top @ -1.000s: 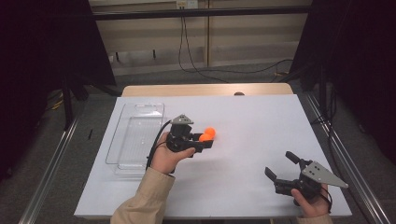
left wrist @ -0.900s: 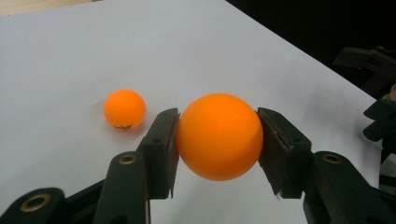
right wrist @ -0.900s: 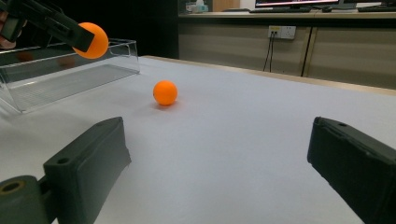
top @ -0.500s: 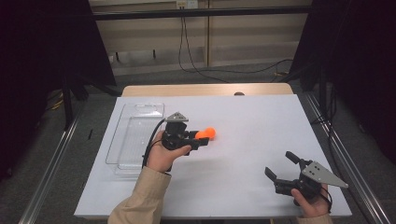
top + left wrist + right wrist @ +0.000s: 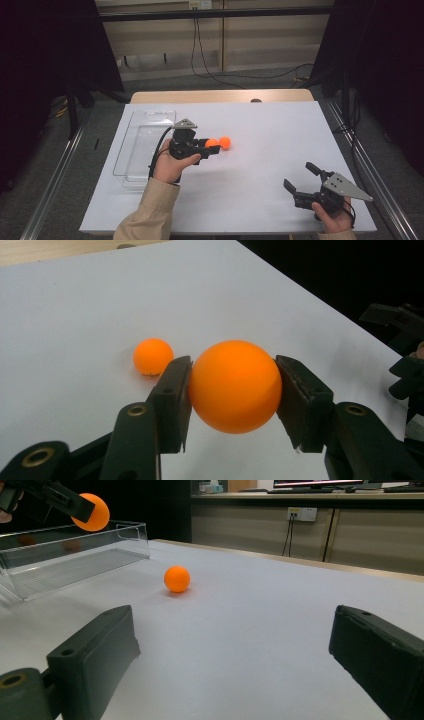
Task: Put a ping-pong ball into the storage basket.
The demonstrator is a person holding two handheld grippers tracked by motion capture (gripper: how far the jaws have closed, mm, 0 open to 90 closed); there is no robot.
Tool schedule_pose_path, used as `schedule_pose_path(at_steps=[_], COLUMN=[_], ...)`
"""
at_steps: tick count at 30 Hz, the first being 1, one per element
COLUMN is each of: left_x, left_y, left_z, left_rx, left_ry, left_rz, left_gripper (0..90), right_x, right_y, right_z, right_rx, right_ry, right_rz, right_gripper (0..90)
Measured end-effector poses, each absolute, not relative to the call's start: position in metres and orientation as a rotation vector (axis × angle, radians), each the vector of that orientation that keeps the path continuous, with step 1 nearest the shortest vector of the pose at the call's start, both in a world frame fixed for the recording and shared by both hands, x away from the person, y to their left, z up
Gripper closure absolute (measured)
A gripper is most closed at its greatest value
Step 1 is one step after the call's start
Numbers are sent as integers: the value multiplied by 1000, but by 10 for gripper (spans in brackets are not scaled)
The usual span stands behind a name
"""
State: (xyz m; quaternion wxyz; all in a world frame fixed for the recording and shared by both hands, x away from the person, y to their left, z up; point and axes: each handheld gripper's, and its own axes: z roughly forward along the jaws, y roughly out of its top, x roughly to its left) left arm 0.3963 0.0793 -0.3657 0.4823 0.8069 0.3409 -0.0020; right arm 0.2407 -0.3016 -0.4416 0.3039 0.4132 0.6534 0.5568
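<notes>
Left claw (image 5: 207, 147): grips orange ball (image 5: 234, 386) | clear bin (image 5: 141, 150): empty

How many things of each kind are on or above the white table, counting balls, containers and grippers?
Orange balls: 2, the held ball between the pads of the left gripper, and the loose ball on the table.
Clear plastic containers: 1, the clear tray at the table's left.
Grippers: 2, the left one and the right gripper, jaws apart.
Total: 5

left gripper (image 5: 214, 147): fingers clamped, raised | right gripper (image 5: 300, 178): fingers apart, low
</notes>
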Motion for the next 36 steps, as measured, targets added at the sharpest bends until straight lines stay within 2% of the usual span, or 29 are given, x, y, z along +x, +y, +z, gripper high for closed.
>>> schedule_pose_path(at_steps=[36], left_x=[401], left_y=[98], left_z=[-360], left_rx=[1945], left_ry=[891], left_rz=[32], left_gripper=[508], right_x=[241], right_y=[-302], right_z=[-441], right_rx=[1093], right_ry=[1732], right_rz=[1475], right_gripper=[49])
